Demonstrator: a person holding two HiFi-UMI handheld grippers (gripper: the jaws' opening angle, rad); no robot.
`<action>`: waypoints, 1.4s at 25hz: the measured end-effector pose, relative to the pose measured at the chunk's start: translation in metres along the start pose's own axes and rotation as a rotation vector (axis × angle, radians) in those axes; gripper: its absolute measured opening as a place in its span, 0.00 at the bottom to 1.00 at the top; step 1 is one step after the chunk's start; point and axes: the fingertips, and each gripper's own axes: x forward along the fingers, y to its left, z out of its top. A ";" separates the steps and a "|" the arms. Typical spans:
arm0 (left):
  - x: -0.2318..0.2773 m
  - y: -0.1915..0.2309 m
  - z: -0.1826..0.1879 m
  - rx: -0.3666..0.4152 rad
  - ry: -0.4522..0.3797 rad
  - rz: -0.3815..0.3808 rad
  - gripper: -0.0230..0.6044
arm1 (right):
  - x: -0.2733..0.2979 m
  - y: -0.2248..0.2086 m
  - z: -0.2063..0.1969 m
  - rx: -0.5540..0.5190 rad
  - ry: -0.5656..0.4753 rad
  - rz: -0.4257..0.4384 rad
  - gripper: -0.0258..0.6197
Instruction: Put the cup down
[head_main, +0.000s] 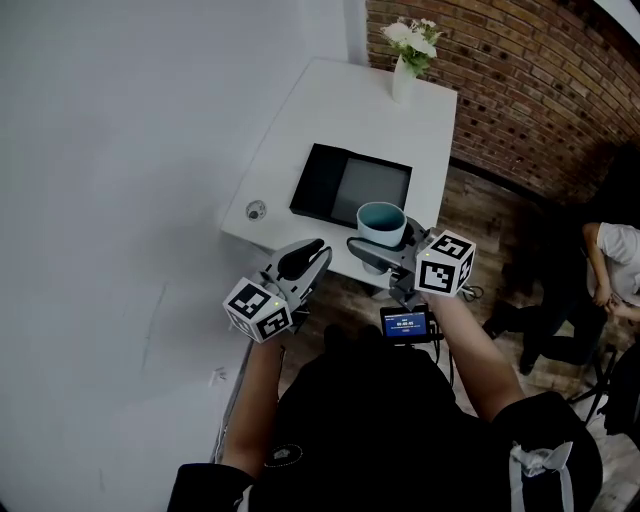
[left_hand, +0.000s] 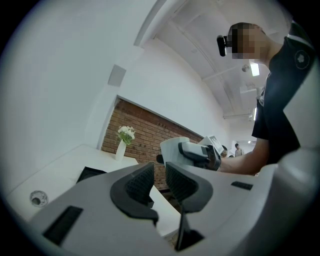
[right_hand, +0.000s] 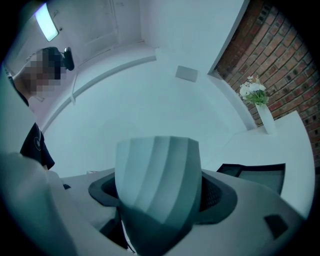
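The right gripper (head_main: 372, 252) clasps a pale, faceted, teal-lined cup (head_main: 382, 222) over the white table's (head_main: 330, 110) edge. Just beside it, the left gripper (head_main: 313, 250) is closed and empty.

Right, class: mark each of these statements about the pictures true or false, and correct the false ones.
1. The right gripper is clamped on the cup. True.
2. The left gripper holds something too. False: its jaws are close together with nothing between them.
3. A vase of white flowers stands at the far end of the white table, near the brick wall. True.
4. The vase stands on the black tray. False: it stands on the bare table beyond the tray.
5. The cup is tipped on its side. False: it is upright, mouth up.
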 end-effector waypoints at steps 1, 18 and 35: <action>0.000 -0.001 0.000 -0.001 0.002 -0.002 0.17 | 0.000 0.001 0.001 -0.001 0.001 0.000 0.65; 0.001 0.004 0.004 -0.015 -0.003 0.005 0.05 | 0.025 -0.017 -0.001 0.015 0.068 0.068 0.65; 0.029 0.100 -0.011 -0.042 0.021 0.121 0.05 | 0.118 -0.129 -0.018 0.013 0.131 0.032 0.65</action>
